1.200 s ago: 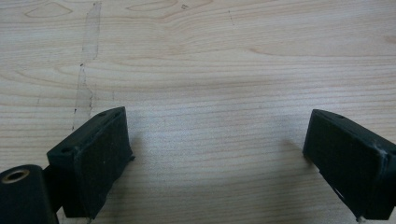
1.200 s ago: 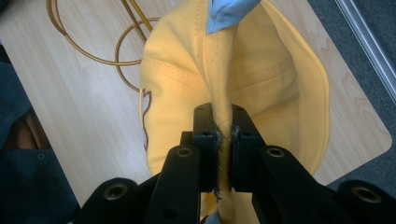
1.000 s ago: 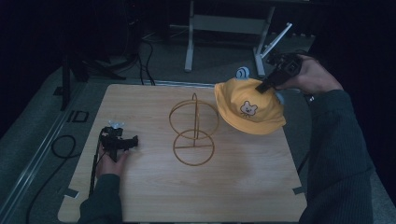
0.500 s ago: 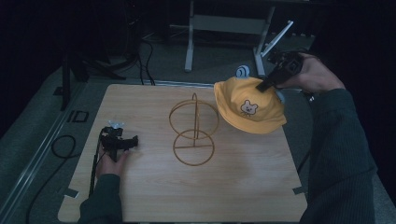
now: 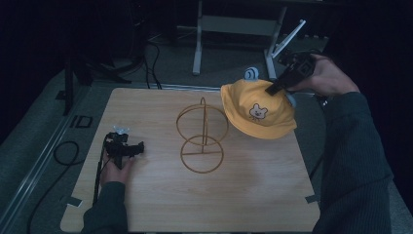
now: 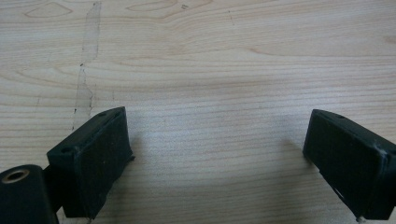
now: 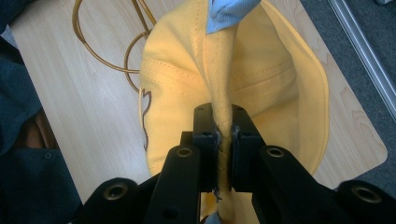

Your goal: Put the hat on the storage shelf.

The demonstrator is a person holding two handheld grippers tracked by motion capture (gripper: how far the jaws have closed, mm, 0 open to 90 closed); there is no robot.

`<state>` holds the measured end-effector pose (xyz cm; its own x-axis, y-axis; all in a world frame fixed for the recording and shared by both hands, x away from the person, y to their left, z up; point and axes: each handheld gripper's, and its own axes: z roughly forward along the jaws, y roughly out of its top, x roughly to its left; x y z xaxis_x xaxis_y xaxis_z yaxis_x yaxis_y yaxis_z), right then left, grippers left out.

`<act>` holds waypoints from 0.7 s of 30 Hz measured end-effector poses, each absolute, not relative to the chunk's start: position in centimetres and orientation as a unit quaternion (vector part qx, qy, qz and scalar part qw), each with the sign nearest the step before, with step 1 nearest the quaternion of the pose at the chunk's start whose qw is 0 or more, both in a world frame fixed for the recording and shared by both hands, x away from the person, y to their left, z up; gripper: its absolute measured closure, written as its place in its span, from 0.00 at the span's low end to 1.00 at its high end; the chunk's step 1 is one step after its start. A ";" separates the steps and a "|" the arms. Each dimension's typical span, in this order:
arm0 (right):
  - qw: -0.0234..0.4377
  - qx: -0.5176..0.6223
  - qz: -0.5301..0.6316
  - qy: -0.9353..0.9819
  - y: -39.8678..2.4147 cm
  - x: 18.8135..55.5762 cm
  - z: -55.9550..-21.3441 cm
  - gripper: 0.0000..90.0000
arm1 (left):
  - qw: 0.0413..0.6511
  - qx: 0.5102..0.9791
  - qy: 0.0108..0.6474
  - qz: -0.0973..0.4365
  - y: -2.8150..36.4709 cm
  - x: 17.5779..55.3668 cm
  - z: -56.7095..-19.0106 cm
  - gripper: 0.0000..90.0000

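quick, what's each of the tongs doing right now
Left tongs: open, nothing between the jaws, resting on the wooden table.
Right tongs: shut on a fold of the yellow hat.

High view: dim and underexposed, with surroundings falling to near black beyond the lit wooden table (image 5: 160, 204), detail soft and grainy; both gripper views: brighter and evenly lit, wood grain sharp, soft shadows beneath the jaws, nearest jaw parts slightly out of focus, no glare.
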<state>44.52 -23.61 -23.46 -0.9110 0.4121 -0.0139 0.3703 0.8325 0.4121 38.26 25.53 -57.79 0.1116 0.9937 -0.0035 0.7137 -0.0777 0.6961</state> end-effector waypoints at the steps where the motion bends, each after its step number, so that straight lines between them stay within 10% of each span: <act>1: 0.051 0.205 0.205 0.956 -23.6 44.5 -23.5 0.93 | 0.281 0.690 0.618 0.249 25.5 38.3 -57.8 0.08; 21: 0.051 0.197 0.210 0.956 -23.3 44.2 -22.9 0.93 | 0.281 0.690 0.618 0.249 25.5 38.3 -57.8 0.08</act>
<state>44.23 -23.28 -22.93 -0.9169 0.3987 -0.0149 0.3559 0.8341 0.4214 38.26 25.53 -57.79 0.1112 0.9938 -0.0038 0.7138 -0.0772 0.6961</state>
